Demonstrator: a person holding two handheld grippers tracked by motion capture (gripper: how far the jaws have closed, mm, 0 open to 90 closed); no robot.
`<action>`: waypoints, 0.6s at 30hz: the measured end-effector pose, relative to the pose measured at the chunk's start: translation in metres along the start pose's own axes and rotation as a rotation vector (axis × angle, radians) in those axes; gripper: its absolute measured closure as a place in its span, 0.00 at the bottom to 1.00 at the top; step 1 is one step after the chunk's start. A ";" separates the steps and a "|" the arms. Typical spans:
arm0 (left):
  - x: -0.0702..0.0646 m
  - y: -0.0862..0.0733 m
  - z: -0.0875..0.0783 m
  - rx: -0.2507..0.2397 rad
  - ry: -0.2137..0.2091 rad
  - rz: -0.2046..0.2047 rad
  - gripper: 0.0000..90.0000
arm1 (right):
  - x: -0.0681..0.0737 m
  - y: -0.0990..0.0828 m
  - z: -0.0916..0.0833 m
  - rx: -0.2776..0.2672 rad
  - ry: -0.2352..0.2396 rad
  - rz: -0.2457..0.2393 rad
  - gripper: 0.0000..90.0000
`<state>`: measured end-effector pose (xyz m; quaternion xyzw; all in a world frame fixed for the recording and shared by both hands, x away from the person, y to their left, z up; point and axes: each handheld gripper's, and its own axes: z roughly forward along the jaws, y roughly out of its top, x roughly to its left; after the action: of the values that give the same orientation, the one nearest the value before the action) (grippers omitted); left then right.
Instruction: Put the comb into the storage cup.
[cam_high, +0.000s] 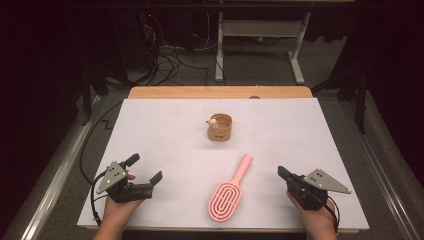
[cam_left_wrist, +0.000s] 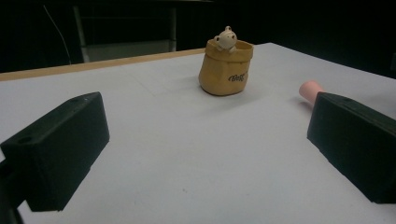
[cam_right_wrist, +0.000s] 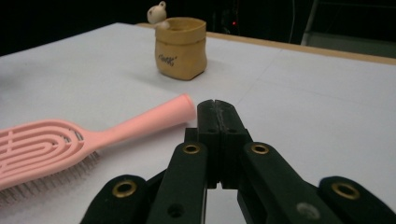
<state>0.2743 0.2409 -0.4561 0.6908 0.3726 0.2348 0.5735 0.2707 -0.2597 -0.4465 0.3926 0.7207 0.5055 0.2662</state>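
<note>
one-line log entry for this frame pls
left gripper: open, empty | right gripper: shut, empty | pink hairbrush: flat on table between grippers, untouched | tan pot with bear figure: upright, beyond brush handle

A lab: dark room, floor cables (cam_high: 170, 60), white-covered table (cam_high: 165, 130).

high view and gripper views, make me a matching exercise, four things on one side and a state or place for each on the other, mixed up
Things:
1. left gripper
2. right gripper
3. pink hairbrush
4. tan pot

States or places:
A. stands upright at the middle of the white table, with a small bear figure at its rim
B. jaws pressed together with nothing between them
C. lies flat between the two grippers, handle pointing toward the far side
D. jaws spread wide apart, nothing between them

Pairs: 1-D, 2-B, 3-C, 4-A
</note>
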 end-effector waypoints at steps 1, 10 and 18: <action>0.000 0.000 0.000 0.000 0.000 -0.001 0.00 | 0.002 0.000 0.004 0.013 0.003 -0.003 1.00; 0.001 0.000 -0.001 -0.008 -0.004 -0.006 0.00 | 0.016 0.002 0.053 0.217 0.029 -0.050 1.00; 0.003 0.000 -0.003 -0.023 -0.006 -0.016 0.00 | 0.031 0.015 0.087 0.317 0.026 -0.078 1.00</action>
<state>0.2734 0.2449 -0.4552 0.6818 0.3736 0.2322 0.5844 0.3254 -0.1857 -0.4625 0.3948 0.8095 0.3799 0.2109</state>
